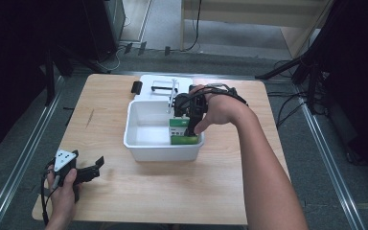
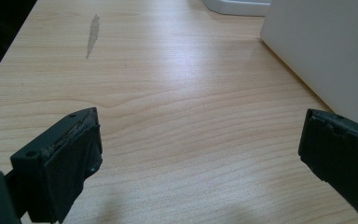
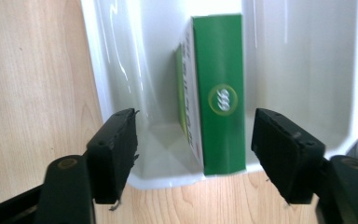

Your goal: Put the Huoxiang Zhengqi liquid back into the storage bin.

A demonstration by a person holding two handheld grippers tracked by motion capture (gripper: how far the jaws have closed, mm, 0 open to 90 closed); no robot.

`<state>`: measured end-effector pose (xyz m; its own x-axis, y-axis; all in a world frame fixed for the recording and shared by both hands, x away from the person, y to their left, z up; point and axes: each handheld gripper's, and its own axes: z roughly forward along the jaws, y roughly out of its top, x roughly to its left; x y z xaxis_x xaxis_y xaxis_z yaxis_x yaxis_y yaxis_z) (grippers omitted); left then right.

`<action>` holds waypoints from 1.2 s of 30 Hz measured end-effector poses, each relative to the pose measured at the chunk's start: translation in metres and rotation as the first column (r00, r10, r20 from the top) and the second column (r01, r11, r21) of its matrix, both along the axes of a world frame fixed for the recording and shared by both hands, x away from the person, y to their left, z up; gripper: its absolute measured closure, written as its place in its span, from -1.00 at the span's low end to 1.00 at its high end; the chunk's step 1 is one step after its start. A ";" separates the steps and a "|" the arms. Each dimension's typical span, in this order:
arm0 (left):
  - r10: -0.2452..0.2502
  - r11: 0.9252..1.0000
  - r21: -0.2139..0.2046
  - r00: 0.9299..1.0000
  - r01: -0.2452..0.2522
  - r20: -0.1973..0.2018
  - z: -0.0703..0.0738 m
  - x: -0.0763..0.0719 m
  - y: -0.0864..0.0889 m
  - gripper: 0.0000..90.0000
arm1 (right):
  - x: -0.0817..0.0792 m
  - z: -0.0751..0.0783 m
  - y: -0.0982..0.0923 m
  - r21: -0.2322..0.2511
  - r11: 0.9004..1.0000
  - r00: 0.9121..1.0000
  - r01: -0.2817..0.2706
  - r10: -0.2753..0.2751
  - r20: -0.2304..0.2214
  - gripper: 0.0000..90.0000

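A green box (image 1: 184, 135) stands on its edge inside the white bin (image 1: 163, 153), against the bin's right wall. My right gripper (image 1: 190, 129) points down over the box. In the right gripper view the box (image 3: 219, 93) lies below and between the jaws of that gripper (image 3: 193, 154), which stand open and clear of it. The bin wall (image 3: 121, 56) shows beside it. My left gripper (image 1: 96, 168) rests low at the table's front left, open, with only bare wood between its jaws (image 2: 200, 158).
A white lid (image 1: 165, 86) with a black handle lies behind the bin, with a small black object (image 1: 136, 87) to its left. In the left gripper view, the bin's outer wall (image 2: 321, 51) rises at the right. A grey mark (image 2: 92, 37) streaks the wooden tabletop.
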<state>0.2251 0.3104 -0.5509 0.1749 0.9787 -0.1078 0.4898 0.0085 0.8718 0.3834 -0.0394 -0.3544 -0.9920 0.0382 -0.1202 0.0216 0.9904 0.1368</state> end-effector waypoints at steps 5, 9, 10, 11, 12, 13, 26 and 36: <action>0.000 1.000 0.003 1.000 0.000 -0.001 0.000 0.000 0.000 -0.99 | 0.000 0.004 -0.011 0.013 0.999 0.999 0.037 -0.037 0.021 -0.33; 0.002 1.000 0.001 1.000 -0.002 0.000 0.000 0.000 0.000 -0.99 | 0.000 0.007 -0.019 0.040 0.996 0.996 0.079 -0.080 0.024 -0.33; 0.002 1.000 0.002 1.000 -0.002 0.000 0.000 0.000 -0.001 -0.99 | 0.000 0.007 -0.022 0.054 0.994 0.995 0.095 -0.096 0.023 -0.34; 0.001 1.000 0.004 1.000 -0.001 0.000 0.000 0.000 -0.001 -0.99 | -0.001 0.007 -0.029 0.069 0.989 0.991 0.132 -0.134 0.018 -0.36; 0.002 1.000 0.004 1.000 -0.002 0.000 0.000 0.000 -0.001 -0.99 | -0.001 0.007 -0.032 0.072 0.986 0.988 0.153 -0.155 0.020 -0.37; 0.002 1.000 0.004 1.000 -0.002 0.000 0.000 0.000 -0.001 -0.99 | -0.001 0.007 -0.032 0.072 0.986 0.988 0.153 -0.155 0.020 -0.37; 0.004 1.000 0.004 1.000 -0.004 0.002 0.000 0.000 -0.001 -0.99 | -0.006 -0.011 -0.094 0.309 0.825 0.874 0.472 -0.485 -0.041 -0.40; 0.005 1.000 0.009 1.000 -0.005 0.001 0.000 0.000 -0.002 -0.99 | -0.014 -0.038 -0.131 0.429 0.712 0.797 0.556 -0.603 -0.033 -0.42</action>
<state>0.2251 0.3084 -0.5510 0.1699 0.9804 -0.0993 0.4893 0.0035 0.8721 0.3694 -0.1702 -0.3925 -0.7415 0.6683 -0.0595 0.5355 0.6430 0.5475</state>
